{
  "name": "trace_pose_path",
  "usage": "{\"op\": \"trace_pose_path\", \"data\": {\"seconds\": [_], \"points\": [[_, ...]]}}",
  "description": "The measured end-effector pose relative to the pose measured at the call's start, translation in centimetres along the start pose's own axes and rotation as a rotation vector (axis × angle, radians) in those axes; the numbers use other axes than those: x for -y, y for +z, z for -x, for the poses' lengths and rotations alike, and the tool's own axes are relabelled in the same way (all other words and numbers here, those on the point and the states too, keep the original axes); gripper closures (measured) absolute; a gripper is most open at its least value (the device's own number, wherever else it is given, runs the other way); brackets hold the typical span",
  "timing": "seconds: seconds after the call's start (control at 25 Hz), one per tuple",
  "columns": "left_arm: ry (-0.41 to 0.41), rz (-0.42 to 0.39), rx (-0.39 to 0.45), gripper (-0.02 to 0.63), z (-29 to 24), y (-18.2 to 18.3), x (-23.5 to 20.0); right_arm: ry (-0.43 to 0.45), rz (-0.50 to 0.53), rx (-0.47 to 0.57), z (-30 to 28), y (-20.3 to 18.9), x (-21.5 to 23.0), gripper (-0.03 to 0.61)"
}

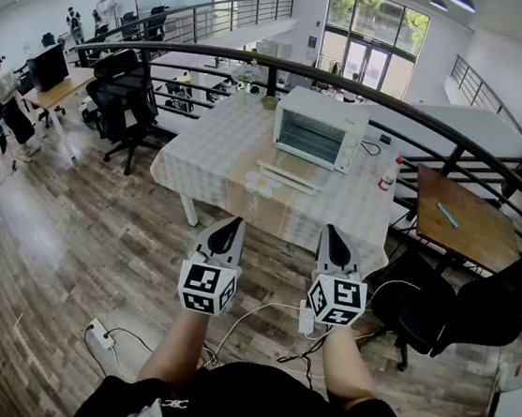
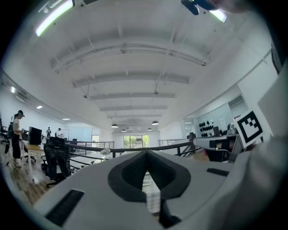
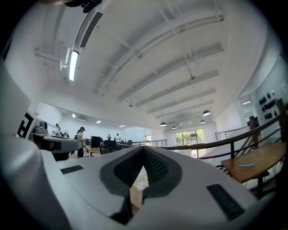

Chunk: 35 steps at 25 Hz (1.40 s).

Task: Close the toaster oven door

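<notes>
Head view: the toaster oven (image 1: 320, 128) stands on the table (image 1: 200, 167), its door (image 1: 289, 174) folded down open. The left gripper (image 1: 232, 223) and right gripper (image 1: 332, 230) hover well short of the toaster oven.

Left gripper view: jaws pressed together, empty.

Right gripper view: jaws likewise together, empty.

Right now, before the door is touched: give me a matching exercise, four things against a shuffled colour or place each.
Things:
1 oven
2 bottle
3 pen
4 cloth

Descriptions:
A blue, lying on the wooden table
B pale check, covering the big table
C red cap
D white box with a window

Pairs: 1-D, 2-C, 3-A, 4-B
</notes>
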<state>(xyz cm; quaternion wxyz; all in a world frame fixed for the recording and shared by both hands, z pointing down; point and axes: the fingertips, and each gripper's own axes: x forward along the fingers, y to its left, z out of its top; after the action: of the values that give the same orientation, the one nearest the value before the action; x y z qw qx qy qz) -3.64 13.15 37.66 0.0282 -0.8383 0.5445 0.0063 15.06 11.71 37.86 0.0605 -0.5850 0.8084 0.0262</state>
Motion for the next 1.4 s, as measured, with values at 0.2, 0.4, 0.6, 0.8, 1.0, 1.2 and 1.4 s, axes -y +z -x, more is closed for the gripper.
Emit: {"op": "trace_pose_path", "data": {"seconds": [0.2, 0.4, 0.6, 0.8, 1.0, 1.2, 1.4], "points": [[-0.014, 0.006, -0.007, 0.606, 0.1, 0.0, -0.4, -0.033, 0.023, 0.009, -0.4, 0.4, -0.6, 0.588], [-0.036, 0.005, -0.011, 0.607, 0.2, 0.0, -0.3, -0.047, 0.048, 0.024, -0.5, 0.7, -1.1, 0.588], [-0.053, 0.002, -0.003, 0.606, 1.0, 0.3, -0.9, -0.05, 0.035, 0.013, -0.9, 0.1, -2.3, 0.588], [-0.063, -0.01, 0.003, 0.606, 1.8, 0.1, -3.0, -0.056, 0.045, 0.022, -1.8, -0.2, -4.6, 0.589], [-0.059, -0.014, -0.016, 0.606, 2.5, -1.4, -5.5, -0.069, 0.048, 0.014, -2.4, -1.3, -6.7, 0.589], [-0.049, -0.022, -0.015, 0.606, 2.7, -1.5, -7.1, -0.08, 0.039, 0.0, -2.9, -1.8, -7.4, 0.589], [-0.038, -0.017, -0.028, 0.606, 1.5, -2.7, -8.8, -0.09, 0.031, -0.009, -4.6, -2.8, -7.0, 0.589]]}}
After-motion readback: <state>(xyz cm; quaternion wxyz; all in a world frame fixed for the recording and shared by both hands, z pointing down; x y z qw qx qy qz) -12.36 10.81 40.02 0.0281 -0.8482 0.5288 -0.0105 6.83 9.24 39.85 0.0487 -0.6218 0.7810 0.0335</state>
